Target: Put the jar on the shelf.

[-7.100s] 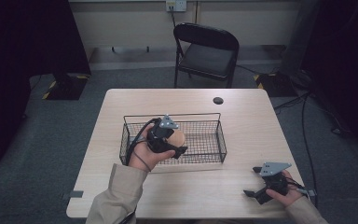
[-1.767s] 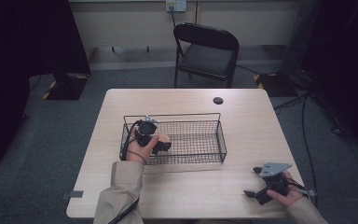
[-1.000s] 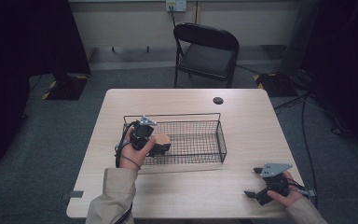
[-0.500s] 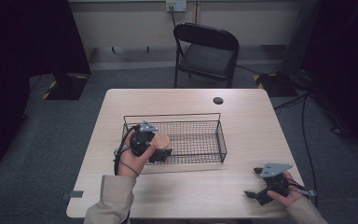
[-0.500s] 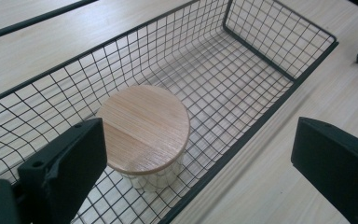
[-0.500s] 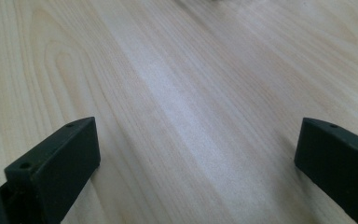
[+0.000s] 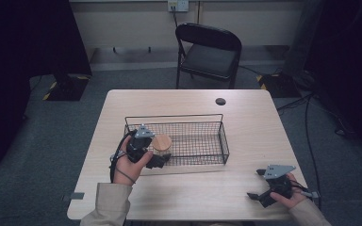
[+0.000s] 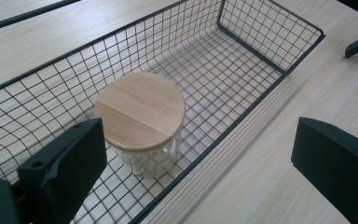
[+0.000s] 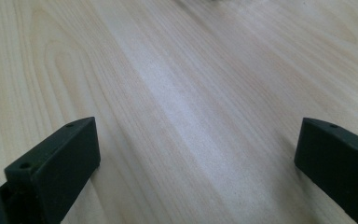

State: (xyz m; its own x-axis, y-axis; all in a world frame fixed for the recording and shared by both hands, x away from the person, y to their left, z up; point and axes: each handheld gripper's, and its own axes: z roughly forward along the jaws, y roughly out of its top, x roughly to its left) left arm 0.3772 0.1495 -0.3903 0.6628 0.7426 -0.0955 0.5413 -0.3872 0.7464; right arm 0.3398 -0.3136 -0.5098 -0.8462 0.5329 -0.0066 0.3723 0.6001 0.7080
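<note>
My left gripper (image 7: 156, 159) has its fingers spread, free of the jar (image 8: 142, 122) sitting in the basket (image 8: 270, 53) (at its nine o'clock end); next, I'd judge, withdraw clear. My right gripper (image 7: 258, 194), fingers spread, rests on the worktop (image 7: 245, 127).

Jar (image 8: 142, 140) with a wooden lid (image 8: 140, 111) stands in the wire basket (image 8: 279, 70); left gripper (image 8: 196, 163) jaws wide apart, straddling the basket's near rim.
</note>
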